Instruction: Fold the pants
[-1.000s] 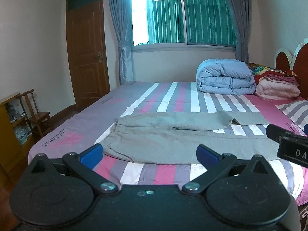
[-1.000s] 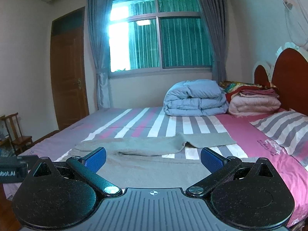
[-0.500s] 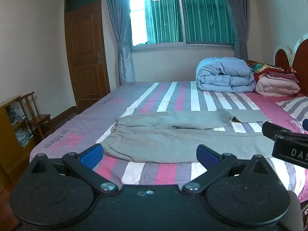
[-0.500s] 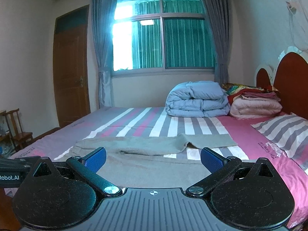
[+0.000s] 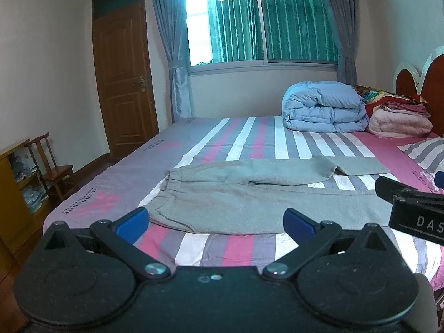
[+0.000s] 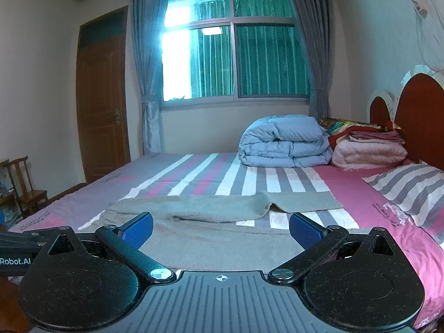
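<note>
Both hand-held grippers, left (image 5: 216, 220) and right (image 6: 220, 229), gape wide over grey pants (image 5: 249, 202); right one reads "DAS".

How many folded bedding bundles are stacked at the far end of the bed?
3: a blue quilt nearest the window, a pink blanket to its right by the headboard, and a colourful blanket wedged behind them. More may be hidden behind.
</note>
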### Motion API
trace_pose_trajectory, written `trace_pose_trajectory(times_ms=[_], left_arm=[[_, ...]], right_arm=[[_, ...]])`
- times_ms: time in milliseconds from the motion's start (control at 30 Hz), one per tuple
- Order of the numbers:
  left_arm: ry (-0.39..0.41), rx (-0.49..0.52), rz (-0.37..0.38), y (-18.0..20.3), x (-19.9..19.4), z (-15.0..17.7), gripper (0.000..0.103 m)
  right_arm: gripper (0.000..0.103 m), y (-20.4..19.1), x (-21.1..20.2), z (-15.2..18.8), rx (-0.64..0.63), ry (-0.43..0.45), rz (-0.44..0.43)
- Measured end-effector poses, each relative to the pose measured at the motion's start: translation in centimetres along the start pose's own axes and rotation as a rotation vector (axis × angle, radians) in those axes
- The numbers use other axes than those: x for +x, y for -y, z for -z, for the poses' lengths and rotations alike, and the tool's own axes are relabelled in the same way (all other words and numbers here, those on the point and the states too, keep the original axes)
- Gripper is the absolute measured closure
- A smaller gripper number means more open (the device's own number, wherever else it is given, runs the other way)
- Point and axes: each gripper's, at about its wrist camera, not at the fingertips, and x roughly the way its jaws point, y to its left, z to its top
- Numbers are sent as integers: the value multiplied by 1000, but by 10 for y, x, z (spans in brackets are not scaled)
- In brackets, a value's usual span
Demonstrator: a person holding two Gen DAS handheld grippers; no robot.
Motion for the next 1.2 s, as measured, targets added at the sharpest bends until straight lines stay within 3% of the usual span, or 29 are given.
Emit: trace_pose_trajectory(times_ms=[633,933,1200], left_arm=[[-23,38,4,13,15,-1,6],[-89,58,4,21,56,-4,6],[-177,46,-37,-2,119,-20,6]], right_arm=[[0,2,4,3,16,-7,8],[0,13,20,13,24,-51,12],[0,24,56,26,-9,-118,8]])
